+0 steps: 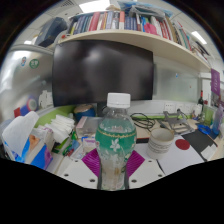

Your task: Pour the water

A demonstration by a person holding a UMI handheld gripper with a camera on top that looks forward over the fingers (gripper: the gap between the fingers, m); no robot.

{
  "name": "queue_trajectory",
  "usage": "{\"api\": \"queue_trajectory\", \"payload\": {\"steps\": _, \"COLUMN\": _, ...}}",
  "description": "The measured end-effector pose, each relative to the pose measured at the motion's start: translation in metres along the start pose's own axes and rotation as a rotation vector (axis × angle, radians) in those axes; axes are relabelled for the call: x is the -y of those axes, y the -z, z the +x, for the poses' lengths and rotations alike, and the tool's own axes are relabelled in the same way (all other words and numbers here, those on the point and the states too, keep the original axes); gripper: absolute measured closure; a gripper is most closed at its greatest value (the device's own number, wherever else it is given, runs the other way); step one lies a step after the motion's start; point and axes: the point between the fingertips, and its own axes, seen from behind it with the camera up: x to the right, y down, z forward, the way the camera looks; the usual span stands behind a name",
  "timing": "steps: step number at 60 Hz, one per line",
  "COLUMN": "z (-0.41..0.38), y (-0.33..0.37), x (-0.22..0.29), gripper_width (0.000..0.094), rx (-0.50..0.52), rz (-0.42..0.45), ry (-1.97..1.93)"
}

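Observation:
A clear plastic water bottle (pixel 116 140) with a white cap and a green label stands upright between my fingers. My gripper (pixel 114 165) is shut on the bottle, with the magenta pads (pixel 92 162) pressed on its two sides. A white paper cup (pixel 159 139) stands on the desk just right of the bottle and a little beyond it. The bottle's base is hidden below the fingers.
A dark monitor (pixel 104 70) stands behind the bottle under a shelf of books (pixel 125 22). Cluttered boxes and packets (pixel 38 135) lie on the left. Cables and small items (pixel 195 125) lie on the right of the desk.

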Motion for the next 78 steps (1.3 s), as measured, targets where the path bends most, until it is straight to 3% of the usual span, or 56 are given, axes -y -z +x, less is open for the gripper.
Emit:
{"api": "queue_trajectory", "payload": {"steps": 7, "z": 0.003, "y": -0.010, "x": 0.021, "gripper_width": 0.0630, "rx": 0.026, "rz": -0.022, "ry": -0.214}}
{"api": "queue_trajectory", "payload": {"steps": 33, "z": 0.016, "y": -0.055, "x": 0.090, "gripper_width": 0.0638, "rx": 0.321, "rz": -0.166, "ry": -1.350}}
{"api": "queue_trajectory", "payload": {"steps": 49, "z": 0.034, "y": -0.060, "x": 0.121, "gripper_width": 0.0635, "rx": 0.477, "rz": -0.143, "ry": -1.890}}
{"api": "queue_trajectory", "payload": {"steps": 62, "z": 0.050, "y": -0.066, "x": 0.126, "gripper_width": 0.0637, "rx": 0.508, "rz": -0.108, "ry": -2.052}}
{"api": "queue_trajectory", "payload": {"steps": 72, "z": 0.052, "y": -0.068, "x": 0.125, "gripper_width": 0.0637, "rx": 0.501, "rz": -0.132, "ry": -2.062}}
{"api": "queue_trajectory", "payload": {"steps": 78, "z": 0.040, "y": -0.064, "x": 0.130, "gripper_width": 0.0637, "rx": 0.482, "rz": -0.167, "ry": -1.856}}
